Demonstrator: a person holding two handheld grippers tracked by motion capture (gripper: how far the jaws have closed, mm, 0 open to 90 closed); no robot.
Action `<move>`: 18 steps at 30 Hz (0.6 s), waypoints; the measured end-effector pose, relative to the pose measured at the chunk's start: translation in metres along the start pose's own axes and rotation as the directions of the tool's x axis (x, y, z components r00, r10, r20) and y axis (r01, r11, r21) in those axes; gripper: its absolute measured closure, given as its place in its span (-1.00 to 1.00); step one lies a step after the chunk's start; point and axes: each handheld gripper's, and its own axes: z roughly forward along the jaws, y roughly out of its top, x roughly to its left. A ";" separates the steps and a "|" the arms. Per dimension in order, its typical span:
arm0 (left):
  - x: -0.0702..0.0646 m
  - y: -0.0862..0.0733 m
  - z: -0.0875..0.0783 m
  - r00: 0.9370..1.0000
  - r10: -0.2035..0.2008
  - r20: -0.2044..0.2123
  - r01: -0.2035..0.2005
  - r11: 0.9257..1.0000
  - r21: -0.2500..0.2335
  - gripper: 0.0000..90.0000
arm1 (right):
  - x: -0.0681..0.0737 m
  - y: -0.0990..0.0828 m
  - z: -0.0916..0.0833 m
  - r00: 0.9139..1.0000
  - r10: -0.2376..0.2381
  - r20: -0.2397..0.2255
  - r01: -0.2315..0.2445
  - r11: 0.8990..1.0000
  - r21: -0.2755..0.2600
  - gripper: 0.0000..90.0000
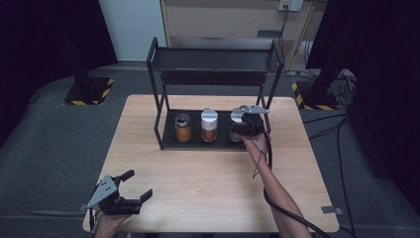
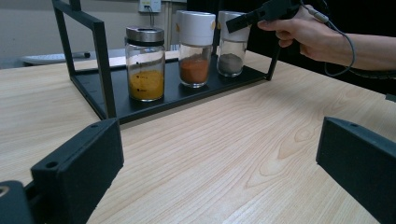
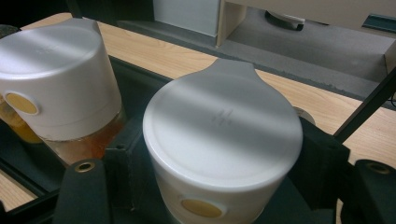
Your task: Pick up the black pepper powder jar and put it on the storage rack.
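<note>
Three spice jars stand in a row on the lower shelf of a black rack. The left jar has a metal lid and yellow powder. A white-capped jar with red-orange powder is in the middle. The right jar has a white cap and grey powder. My right gripper is shut on its cap, a jaw on each side. The jar's base looks to rest on the shelf. My left gripper is open over the table's front left corner, holding nothing.
The rack's upper shelf is bare and overhangs the jars. Its right front post stands close to the held jar. The wooden table lies bare between the rack and the left gripper. A cable trails along the right forearm.
</note>
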 end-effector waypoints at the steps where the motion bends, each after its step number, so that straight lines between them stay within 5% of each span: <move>1: 0.000 0.000 0.000 1.000 0.000 0.000 0.000 1.000 0.000 -1.00 | 0.000 0.000 0.000 1.000 -0.001 0.000 0.001 1.000 0.000 -0.32; 18: -0.001 0.000 0.000 1.000 0.006 -0.001 -0.006 1.000 0.003 -1.00 | -0.004 -0.005 0.001 1.000 0.022 -0.013 -0.022 1.000 -0.013 -0.32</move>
